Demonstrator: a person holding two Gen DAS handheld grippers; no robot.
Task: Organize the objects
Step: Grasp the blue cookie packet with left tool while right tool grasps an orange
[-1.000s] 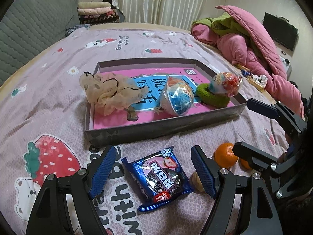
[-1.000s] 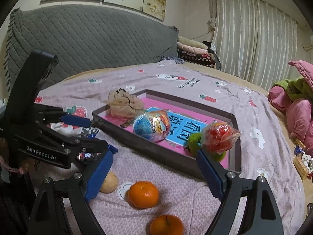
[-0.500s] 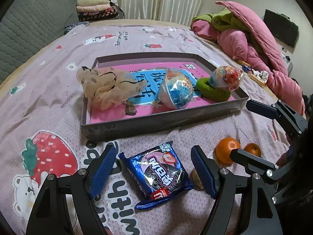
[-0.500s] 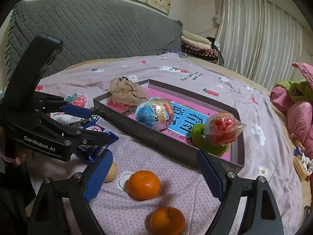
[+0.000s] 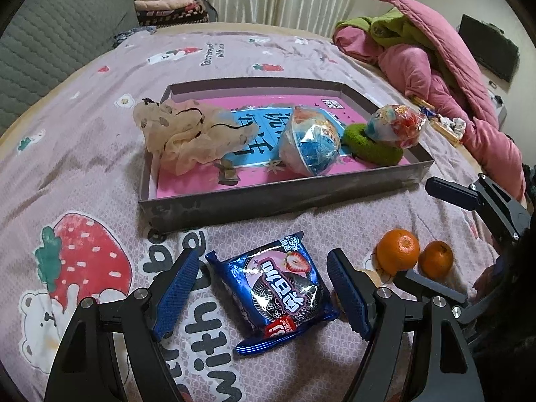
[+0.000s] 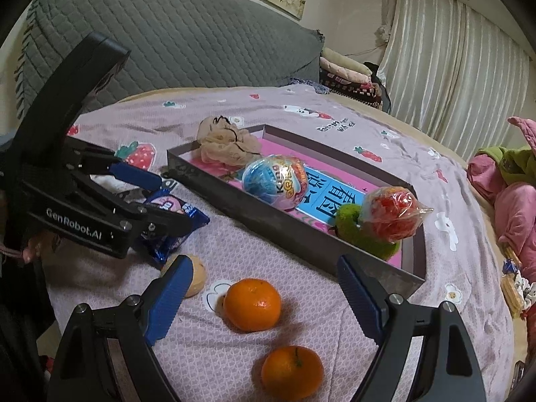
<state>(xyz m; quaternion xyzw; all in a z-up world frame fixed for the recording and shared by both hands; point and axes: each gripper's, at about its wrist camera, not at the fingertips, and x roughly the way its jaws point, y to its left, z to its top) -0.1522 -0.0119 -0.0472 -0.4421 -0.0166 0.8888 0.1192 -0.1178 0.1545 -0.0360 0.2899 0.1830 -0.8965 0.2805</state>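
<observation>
Bed (image 5: pixel 83 154): pink strawberry-print cover; carries everything listed.

Left hand-held gripper (image 5: pixel 261 289): jaws wide apart, holding nothing, blue pads on either side of the shiny blue foil cookie packet (image 5: pixel 279 284), not touching it. Step in hand, by judgement: lining up a grasp on the packet.

Shallow grey metal tray with pink printed liner (image 5: pixel 268 201): just beyond the packet. Holds, left to right, a crumpled beige gauze scrunchie (image 5: pixel 187 134), a blue-and-orange wrapped toy egg (image 5: pixel 310 145), and a green fuzzy ring (image 5: pixel 372 147) bearing a red cellophane-wrapped ball (image 5: pixel 397 125).

Small tan round item (image 6: pixel 196 274): loose, right of the packet; identity unclear.

Right hand-held gripper (image 6: pixel 264 301): jaws wide apart, empty, framing the nearer-tray round orange tangerine (image 6: pixel 252 304); second orange tangerine (image 6: pixel 292 372) closer in.

Next move, by judgement: lower, close on the packet's sides, lift over the tray wall into open liner space.
</observation>
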